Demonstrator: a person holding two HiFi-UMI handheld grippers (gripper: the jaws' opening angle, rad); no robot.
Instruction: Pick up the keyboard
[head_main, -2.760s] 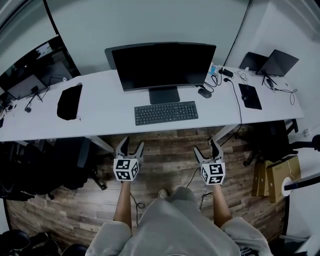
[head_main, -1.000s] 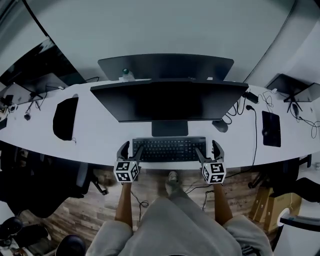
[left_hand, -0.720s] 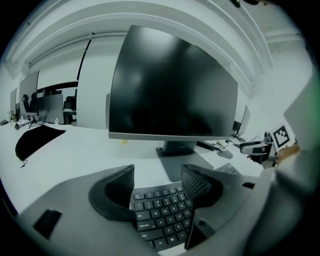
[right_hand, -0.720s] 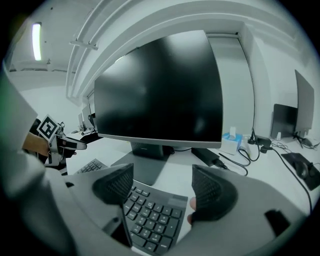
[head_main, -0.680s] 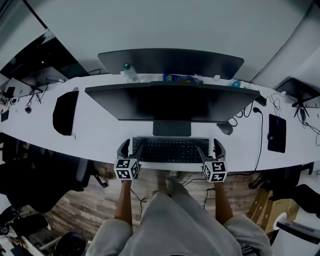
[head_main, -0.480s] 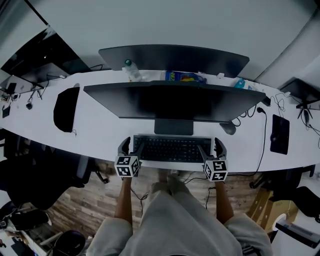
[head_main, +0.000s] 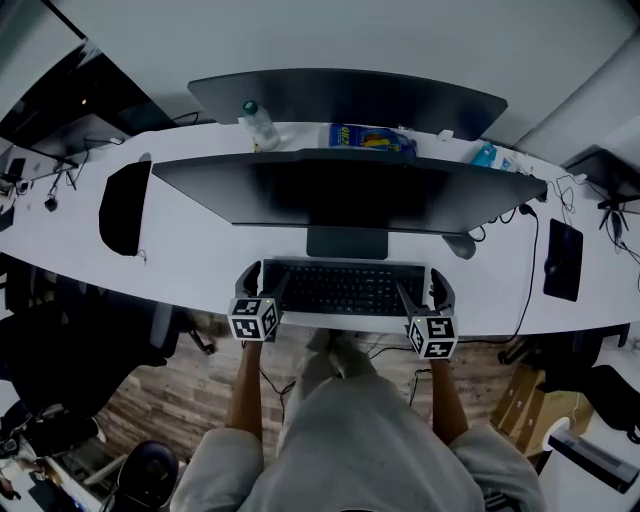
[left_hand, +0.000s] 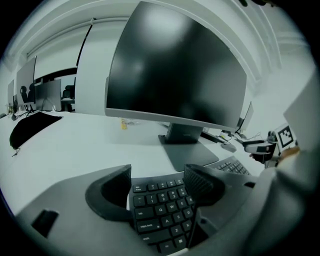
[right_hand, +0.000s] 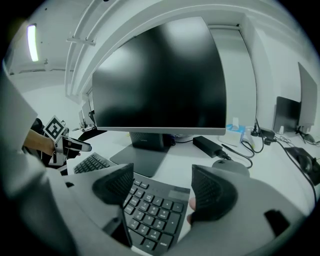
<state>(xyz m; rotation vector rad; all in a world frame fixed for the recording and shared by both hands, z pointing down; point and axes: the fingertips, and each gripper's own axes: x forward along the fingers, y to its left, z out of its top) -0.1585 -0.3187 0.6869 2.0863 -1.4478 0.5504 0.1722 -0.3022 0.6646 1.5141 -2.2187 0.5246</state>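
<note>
**Both grippers are straddling the ends of the keyboard**

A long white counter (head_main: 200, 250) is stretching across the head view and carrying everything. A wide dark monitor (head_main: 345, 195) is standing at its middle, with its flat stand base (head_main: 347, 242) resting just behind the keyboard. The black keyboard (head_main: 345, 288) is lying flat on the counter near the front edge, directly in front of the person.

Well off to the left, a black pouch (head_main: 125, 205) is lying on the counter.

The left gripper (head_main: 266, 275) is hanging over the keyboard's left end. Its fingers (left_hand: 112, 192) are opening, and the leftmost keys are showing between them. No pad is pressing on the keyboard.

The right gripper (head_main: 420, 285) is sitting over the keyboard's right end. Its fingers (right_hand: 212, 192) are standing wide apart, with the number-pad corner lying between them, and nothing is being pinched.

A dark mouse (head_main: 458, 245) is resting just right of the stand base. A small bottle (head_main: 258, 125) is standing behind the monitor.
</note>
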